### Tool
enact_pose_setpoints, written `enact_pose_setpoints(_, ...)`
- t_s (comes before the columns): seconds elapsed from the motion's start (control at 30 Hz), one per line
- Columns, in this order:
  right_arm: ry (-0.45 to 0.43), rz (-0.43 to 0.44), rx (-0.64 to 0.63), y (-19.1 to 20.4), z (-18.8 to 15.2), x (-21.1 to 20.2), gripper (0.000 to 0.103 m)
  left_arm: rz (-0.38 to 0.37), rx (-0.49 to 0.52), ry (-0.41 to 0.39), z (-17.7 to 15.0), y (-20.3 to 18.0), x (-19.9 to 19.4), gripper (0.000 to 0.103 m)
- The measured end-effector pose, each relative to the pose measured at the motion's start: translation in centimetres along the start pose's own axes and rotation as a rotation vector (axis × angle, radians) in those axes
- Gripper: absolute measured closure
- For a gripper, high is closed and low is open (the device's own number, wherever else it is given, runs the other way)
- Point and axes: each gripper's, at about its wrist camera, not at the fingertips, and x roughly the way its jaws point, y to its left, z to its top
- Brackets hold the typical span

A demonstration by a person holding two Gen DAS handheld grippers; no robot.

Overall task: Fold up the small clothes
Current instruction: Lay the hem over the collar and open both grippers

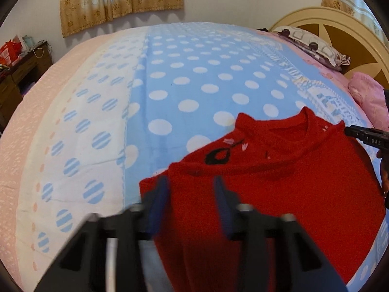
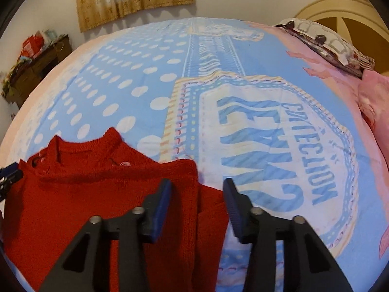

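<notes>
In the left wrist view, the red sweater (image 1: 279, 182) lies on the bed (image 1: 170, 77). The left gripper (image 1: 190, 189) is spread apart over its sleeve side.

In the right wrist view, the right gripper (image 2: 198, 194) is spread apart too, over the other edge. Both should pinch low and lift together so the fold stays even.

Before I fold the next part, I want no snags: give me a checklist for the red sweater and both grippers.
1. Red sweater lies on the bedspread: ok.
2. Left gripper open over the sweater's left edge: ok.
3. Right gripper open over its right edge: ok.
4. Sleeves tucked in: cannot tell.
5. Collar flat: not ok, it stands up.
6. Pillow well away from the sweater: ok.
</notes>
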Motion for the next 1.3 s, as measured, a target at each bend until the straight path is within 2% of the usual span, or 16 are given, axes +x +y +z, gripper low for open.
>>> enact_pose_setpoints(0.03,0.001,-0.012,-0.025,0.6,0.0,0.1,0.072,0.004,-0.002,0.002,-0.1,0.1,0.1,0.095)
enact_pose_setpoints(0.1,-0.012,-0.049,-0.078,1.8,-0.1,-0.1,0.097,0.004,-0.011,-0.028,-0.3,0.3,-0.3,0.097)
enact_pose_setpoints(0.17,-0.033,-0.065,-0.118,3.2,-0.3,-0.7,0.103,0.023,-0.01,-0.063,-0.3,0.4,-1.0,0.097)
enact_pose_setpoints(0.3,-0.135,-0.103,-0.123,5.7,0.1,-3.6,0.103,-0.004,-0.084,-0.15,1.0,1.7,-3.4,0.097)
enact_pose_setpoints(0.43,-0.197,-0.146,-0.071,6.9,1.0,-5.3,0.103,0.029,-0.089,-0.158,1.9,2.1,-2.5,0.097)
enact_pose_setpoints(0.63,-0.056,-0.014,0.013,8.3,0.1,-3.4,0.101,0.012,-0.096,-0.093,0.6,2.0,0.0,0.098)
enact_pose_setpoints(0.67,-0.048,0.015,0.02,8.8,-0.2,-3.2,0.087,0.013,-0.095,-0.087,0.4,2.1,0.2,0.098)
enact_pose_setpoints(0.7,-0.042,0.031,0.017,9.2,-0.3,-3.2,0.045,0.009,-0.1,-0.082,0.2,2.2,0.3,0.098)
enact_pose_setpoints(0.73,-0.036,0.056,0.013,9.8,-0.5,-3.2,0.029,0.004,-0.108,-0.077,0.2,2.3,0.3,0.098)
enact_pose_setpoints(0.8,-0.044,0.066,0.015,10.5,-0.6,-3.3,0.025,-0.009,-0.129,-0.066,0.2,2.6,0.6,0.098)
enact_pose_setpoints(0.83,-0.036,0.066,0.006,11.5,-0.6,-3.3,0.027,-0.009,-0.129,-0.065,0.2,2.6,0.6,0.098)
enact_pose_setpoints(0.93,0.026,0.067,-0.02,13.5,-0.4,-1.9,0.059,-0.005,-0.12,-0.07,0.4,2.4,0.5,0.098)
enact_pose_setpoints(0.97,0.037,0.069,-0.036,14.5,-0.5,-1.8,0.081,-0.005,-0.118,-0.075,0.5,2.3,0.3,0.098)
enact_pose_setpoints(1.0,0.023,0.055,-0.06,16.2,-0.6,-2.2,0.093,-0.006,-0.127,-0.091,0.6,2.5,-0.2,0.098)
enact_pose_setpoints(1.17,-0.108,0.003,-0.053,20.6,-0.2,-5.5,0.096,-0.017,-0.179,-0.145,1.6,3.7,-1.3,0.098)
enact_pose_setpoints(1.3,-0.093,-0.057,-0.051,23.8,0.1,-4.3,0.096,0.047,-0.104,-0.072,1.2,2.2,1.7,0.096)
